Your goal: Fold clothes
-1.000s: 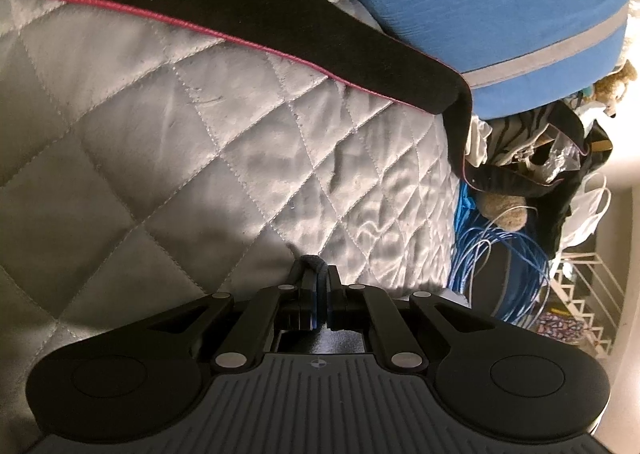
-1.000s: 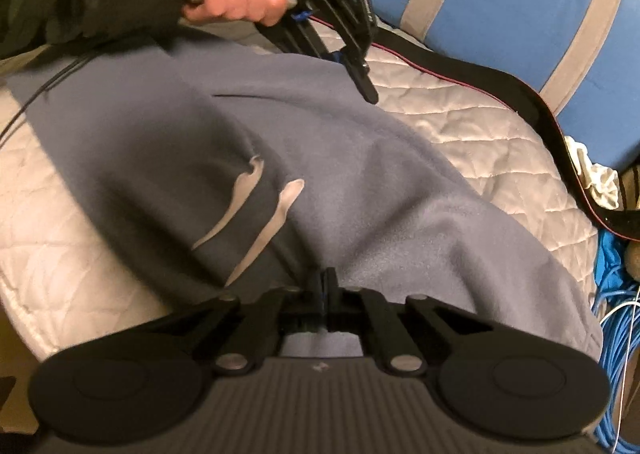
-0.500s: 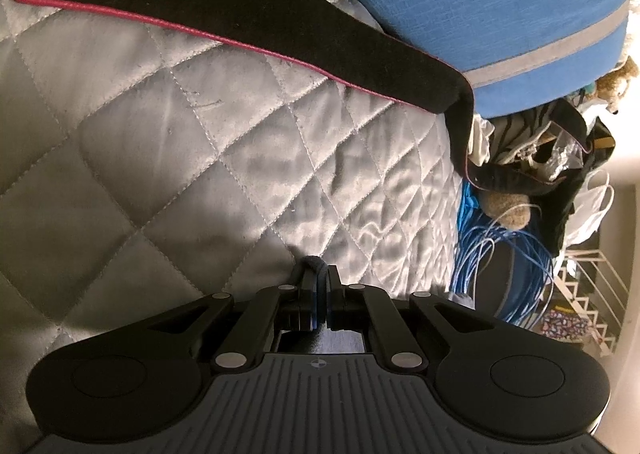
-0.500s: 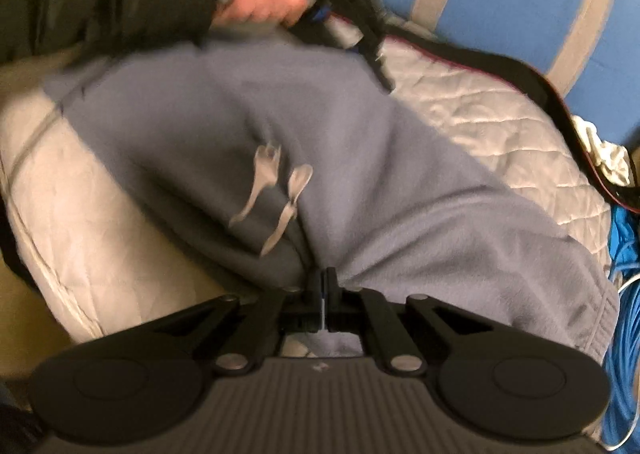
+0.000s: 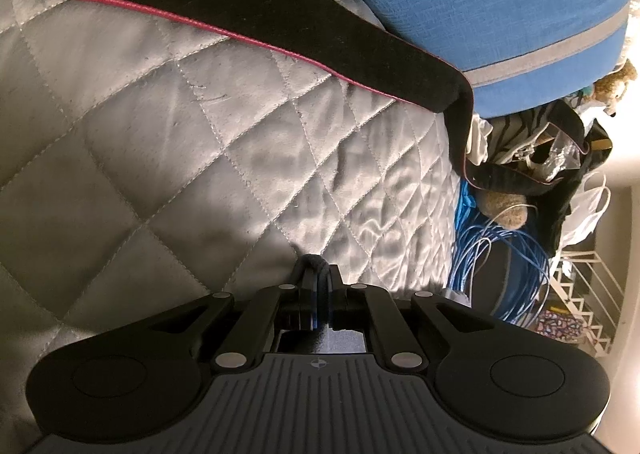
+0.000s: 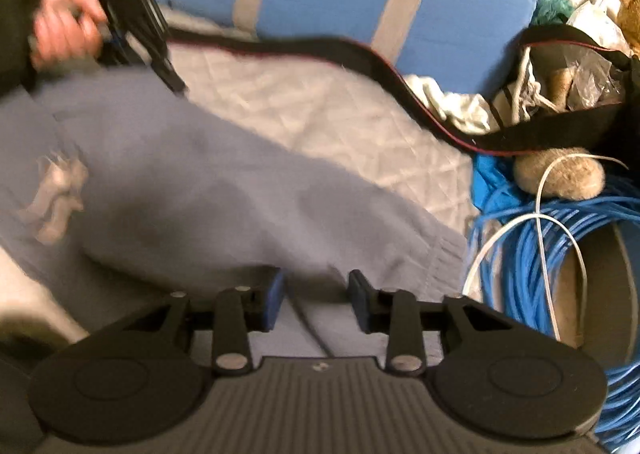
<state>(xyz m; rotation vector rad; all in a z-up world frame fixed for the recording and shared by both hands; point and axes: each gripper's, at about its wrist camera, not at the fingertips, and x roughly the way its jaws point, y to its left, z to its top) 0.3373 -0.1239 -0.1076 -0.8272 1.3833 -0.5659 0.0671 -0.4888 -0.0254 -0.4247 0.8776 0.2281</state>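
The grey-blue fleece sweatpants (image 6: 240, 194) lay spread on the pale quilted bed cover (image 6: 320, 114). In the right wrist view their long axis ran from upper left to lower right. The pale drawstrings (image 6: 56, 194) marked the waist end at the left. The ribbed cuff (image 6: 436, 254) pointed towards the bed's edge, near the coil of blue cable (image 6: 520, 254).

The right tool (image 6: 316, 286) was released, its blue pads (image 6: 274, 294) well apart over the leg fabric near the cuff and gripping nothing.

The left tool (image 5: 318, 274), in the person's left hand (image 6: 64, 26), was clenched, with a small fold of dark fabric pinched at its tips. In the right wrist view those tips met the sweatpants' far edge. Behind ran a black strip with red piping (image 5: 240, 2).
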